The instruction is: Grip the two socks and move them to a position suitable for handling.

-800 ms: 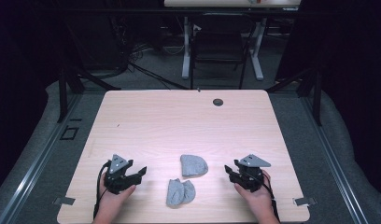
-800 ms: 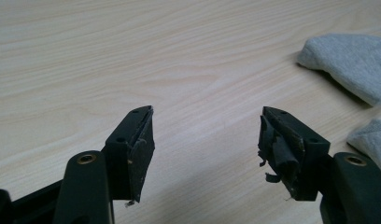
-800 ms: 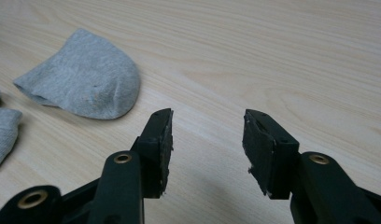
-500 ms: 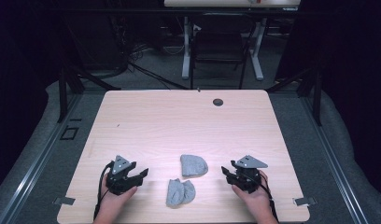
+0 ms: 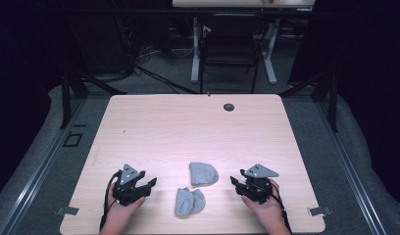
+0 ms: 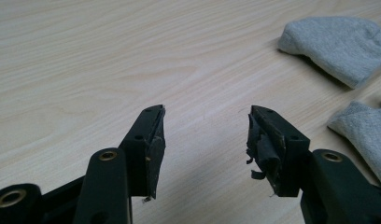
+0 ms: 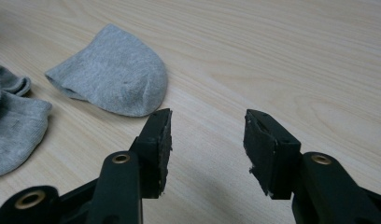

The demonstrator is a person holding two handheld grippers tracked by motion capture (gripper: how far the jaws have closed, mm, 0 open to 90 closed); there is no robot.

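Left claw (image 5: 150,185) held low over the near left of the table (image 5: 188,127), jaws apart, nothing between them. In the left gripper view its worn pads (image 6: 156,149) hover above bare wood.

Just right of it, near the front edge, a crumpled grey sock (image 5: 189,201). Behind that and slightly right, a second sock (image 5: 203,173) lies flat and rounded, just apart from the first.

Right claw (image 5: 236,182) low over the near right, pointing toward the socks, jaws spread wide and empty. In the right gripper view the flat sock (image 7: 114,72) sits just beyond its left jaw, not touching.

Far edge: small dark hole (image 5: 229,106).
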